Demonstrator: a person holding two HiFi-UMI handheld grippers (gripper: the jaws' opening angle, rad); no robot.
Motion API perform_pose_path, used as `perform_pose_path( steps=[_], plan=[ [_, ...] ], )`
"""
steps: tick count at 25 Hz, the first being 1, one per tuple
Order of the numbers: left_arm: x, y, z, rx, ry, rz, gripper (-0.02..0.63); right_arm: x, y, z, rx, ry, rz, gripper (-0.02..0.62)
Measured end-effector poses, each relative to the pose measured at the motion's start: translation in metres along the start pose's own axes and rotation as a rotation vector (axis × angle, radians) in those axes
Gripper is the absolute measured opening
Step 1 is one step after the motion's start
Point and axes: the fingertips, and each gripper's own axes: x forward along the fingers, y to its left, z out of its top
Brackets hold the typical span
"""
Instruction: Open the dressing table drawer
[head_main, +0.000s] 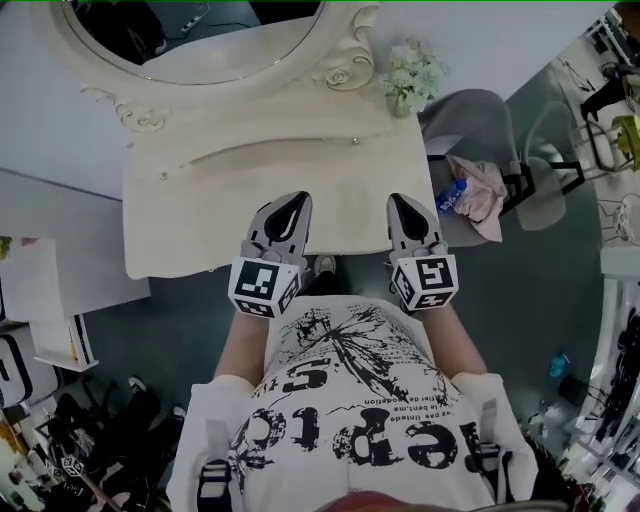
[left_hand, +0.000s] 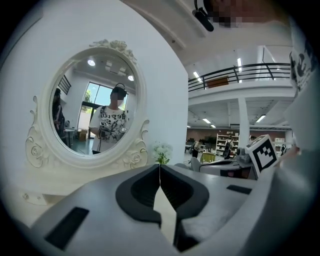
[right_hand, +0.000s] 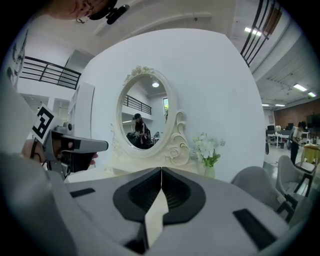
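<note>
Approach, I judge: my left tool (head_main: 292, 205) and right tool (head_main: 400, 205), both clenched on nothing, hover above the tabletop (head_main: 200, 222), so next I must unclench one at the drawer's front.

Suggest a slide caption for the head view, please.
Both shut, the left hand-held gripper and right hand-held gripper hover above the dressing table below its oval mirror.

On the dressing table (head_main: 250, 200), flowers (head_main: 412, 75) stand right of the mirror (head_main: 190, 30).
</note>
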Motion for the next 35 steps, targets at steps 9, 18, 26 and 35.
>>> perform_pose_path(
  steps=[9, 18, 26, 35],
  plan=[
    [0.045, 0.065, 0.007, -0.008, 0.020, 0.022, 0.020, 0.082, -0.020, 0.006, 0.019, 0.028, -0.030, 0.018],
    [0.062, 0.083, -0.020, -0.083, 0.055, 0.088, 0.020, 0.125, -0.031, -0.033, -0.025, 0.128, 0.052, 0.018],
    [0.074, 0.086, -0.057, -0.092, 0.122, 0.121, 0.020, 0.169, -0.042, -0.102, -0.020, 0.283, 0.096, 0.055],
    [0.080, 0.085, -0.088, -0.144, 0.176, 0.144, 0.020, 0.214, -0.053, -0.146, -0.023, 0.395, 0.082, 0.135]
  ],
)
